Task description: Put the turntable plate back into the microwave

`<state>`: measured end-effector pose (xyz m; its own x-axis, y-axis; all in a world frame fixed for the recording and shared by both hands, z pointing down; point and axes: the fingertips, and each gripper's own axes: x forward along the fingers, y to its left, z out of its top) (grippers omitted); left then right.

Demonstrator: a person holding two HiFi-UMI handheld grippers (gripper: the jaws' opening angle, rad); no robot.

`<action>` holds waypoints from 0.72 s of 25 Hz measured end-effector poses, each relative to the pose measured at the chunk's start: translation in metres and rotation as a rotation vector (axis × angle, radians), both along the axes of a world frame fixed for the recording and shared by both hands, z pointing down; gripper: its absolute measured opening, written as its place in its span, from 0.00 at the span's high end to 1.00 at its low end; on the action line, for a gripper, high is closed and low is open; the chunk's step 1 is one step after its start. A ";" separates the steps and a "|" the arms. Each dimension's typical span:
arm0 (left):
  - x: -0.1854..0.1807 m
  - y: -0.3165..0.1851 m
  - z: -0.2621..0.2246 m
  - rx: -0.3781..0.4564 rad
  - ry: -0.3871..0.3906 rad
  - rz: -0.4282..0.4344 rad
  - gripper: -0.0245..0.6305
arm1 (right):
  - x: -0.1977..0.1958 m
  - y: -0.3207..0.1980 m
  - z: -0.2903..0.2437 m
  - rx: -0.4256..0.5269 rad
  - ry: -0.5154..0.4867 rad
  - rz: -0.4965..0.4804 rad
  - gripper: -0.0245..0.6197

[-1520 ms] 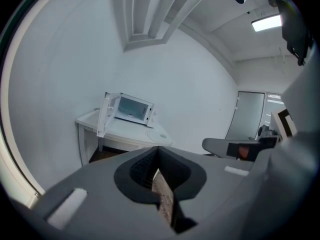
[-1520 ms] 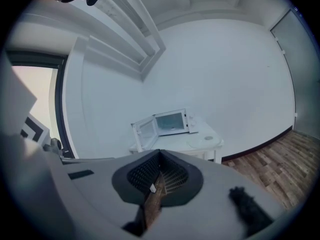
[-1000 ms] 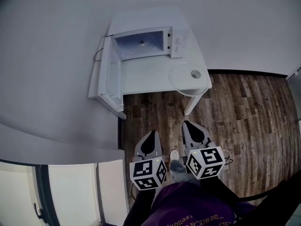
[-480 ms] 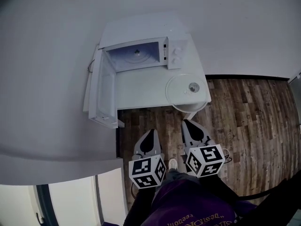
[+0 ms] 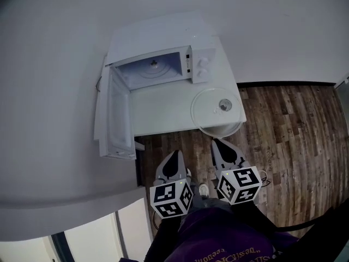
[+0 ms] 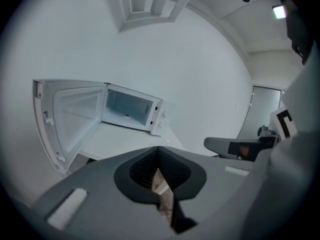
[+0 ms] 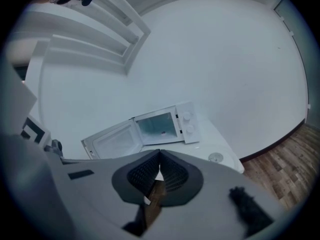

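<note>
Head view: the white microwave point(image 5: 163, 64), door open, holds only its hub; the clear round glass turntable plate point(image 5: 210, 111) lies on the white counter's point(image 5: 163, 113) front right corner. Left tool point(image 5: 175, 156) and right tool point(image 5: 217, 145) hover before its front edge, jaws pressed together, gripping nothing.

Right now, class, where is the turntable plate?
In the head view the turntable plate lies on the white table at its near right corner, just in front of the open microwave's control panel and outside the oven.
</note>
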<state>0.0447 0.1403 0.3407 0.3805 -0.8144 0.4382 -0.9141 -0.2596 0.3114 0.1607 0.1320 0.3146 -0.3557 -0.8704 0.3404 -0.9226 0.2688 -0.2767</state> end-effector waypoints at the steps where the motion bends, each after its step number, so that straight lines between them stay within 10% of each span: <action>1: 0.000 -0.007 0.002 -0.006 0.000 0.006 0.96 | 0.001 -0.006 0.001 -0.002 -0.004 0.004 0.95; 18: 0.064 -0.086 0.047 -0.177 0.137 0.423 0.96 | 0.058 -0.063 0.069 -0.202 0.071 0.325 0.95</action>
<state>0.1089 0.0538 0.3877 0.7265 -0.4925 0.4791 -0.6870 -0.5324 0.4945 0.2186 0.0693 0.3839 -0.0415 -0.8467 0.5304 -0.9694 -0.0944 -0.2265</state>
